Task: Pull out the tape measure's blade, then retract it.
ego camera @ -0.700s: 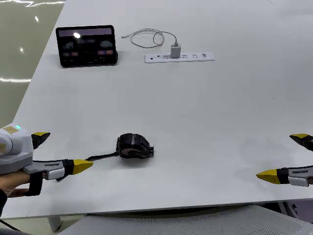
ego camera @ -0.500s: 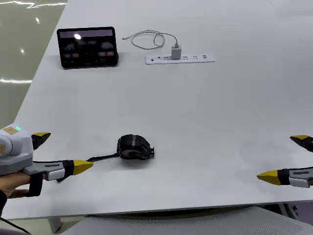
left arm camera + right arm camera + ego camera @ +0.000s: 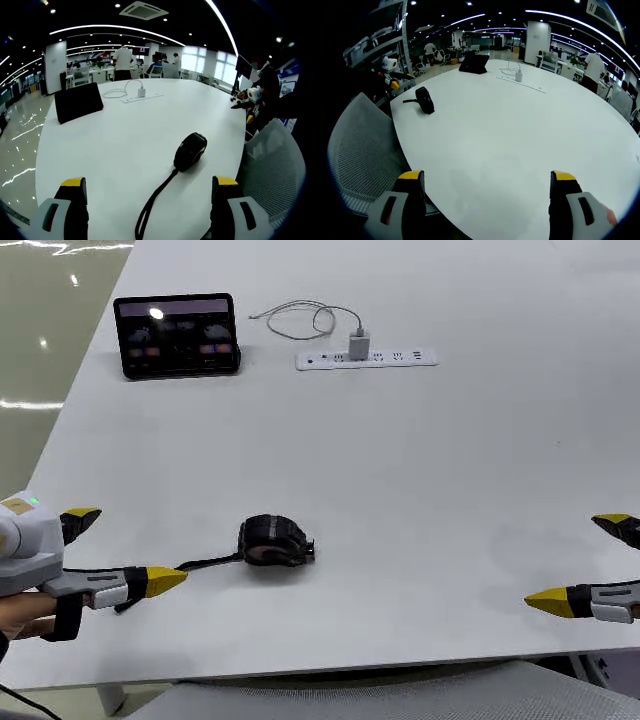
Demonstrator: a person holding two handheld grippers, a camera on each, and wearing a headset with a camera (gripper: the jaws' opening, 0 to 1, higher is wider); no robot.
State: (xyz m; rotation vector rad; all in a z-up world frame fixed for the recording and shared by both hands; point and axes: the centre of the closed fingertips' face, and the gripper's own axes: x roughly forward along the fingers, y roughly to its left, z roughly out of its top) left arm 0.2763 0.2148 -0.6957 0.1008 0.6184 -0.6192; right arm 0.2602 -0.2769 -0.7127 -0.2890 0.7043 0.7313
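Barely any change since earlier: slight leftward drift of left gripper (image 3: 130, 545). Tape measure (image 3: 272, 539) in same spot on table (image 3: 420, 470), strap (image 3: 205, 562) trailing toward left gripper. Right gripper (image 3: 570, 560) well apart. Both jaw pairs wide open, empty. Blade apparently not out yet; pull and retract both left.

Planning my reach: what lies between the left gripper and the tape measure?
The tape measure's black strap lies there, reaching toward the left gripper, as the head view shows.
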